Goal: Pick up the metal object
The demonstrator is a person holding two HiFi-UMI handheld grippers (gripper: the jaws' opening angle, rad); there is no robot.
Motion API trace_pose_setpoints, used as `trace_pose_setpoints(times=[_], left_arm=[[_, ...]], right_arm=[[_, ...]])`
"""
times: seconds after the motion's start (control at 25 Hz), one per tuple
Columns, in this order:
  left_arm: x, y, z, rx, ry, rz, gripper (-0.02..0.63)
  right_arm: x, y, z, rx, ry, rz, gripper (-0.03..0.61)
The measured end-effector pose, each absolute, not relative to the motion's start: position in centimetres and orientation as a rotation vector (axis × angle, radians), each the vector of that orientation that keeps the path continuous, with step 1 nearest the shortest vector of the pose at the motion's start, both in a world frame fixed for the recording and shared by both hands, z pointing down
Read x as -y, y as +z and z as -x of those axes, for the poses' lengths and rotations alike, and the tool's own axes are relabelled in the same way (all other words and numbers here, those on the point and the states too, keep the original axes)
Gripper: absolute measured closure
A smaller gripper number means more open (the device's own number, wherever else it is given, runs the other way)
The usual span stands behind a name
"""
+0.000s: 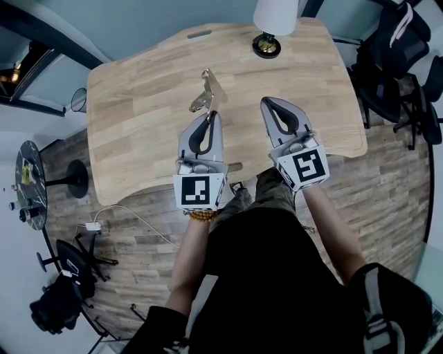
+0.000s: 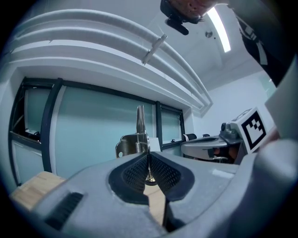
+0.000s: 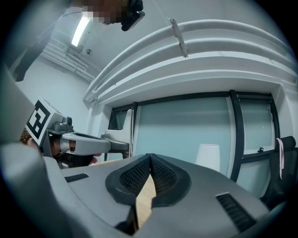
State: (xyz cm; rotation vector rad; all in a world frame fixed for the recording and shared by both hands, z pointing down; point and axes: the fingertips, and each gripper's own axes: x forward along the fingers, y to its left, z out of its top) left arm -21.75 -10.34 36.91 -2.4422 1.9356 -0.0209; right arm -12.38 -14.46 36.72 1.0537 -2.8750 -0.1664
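Metal object (image 1: 201,95), pinched by left gripper (image 1: 212,115), is well inside table (image 1: 138,131) edges.

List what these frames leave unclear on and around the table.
- Metal object: its lower end is hidden between the pads of the shut left gripper in the left gripper view; too small in the head view to identify.
- Lamp: shade top cut off by the head view's upper edge.
- Table: near edge partly behind the left gripper, head view.
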Motion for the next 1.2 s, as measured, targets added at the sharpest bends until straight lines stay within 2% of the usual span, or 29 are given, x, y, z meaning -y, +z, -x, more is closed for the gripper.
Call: trace_pose_setpoints(times=[0.48,1.2], left_arm=[[9.2,38.8,21.9,-1.979,-0.117,2.346,0.594],[7.2,42.8,23.1,-1.998,-0.241,2.319,0.594]], right_arm=[[11.5,38.8,13.9,2.890,-0.105,-1.080,0.574],[8.4,42.0,16.1,2.935,-0.074,-0.885,0.574]])
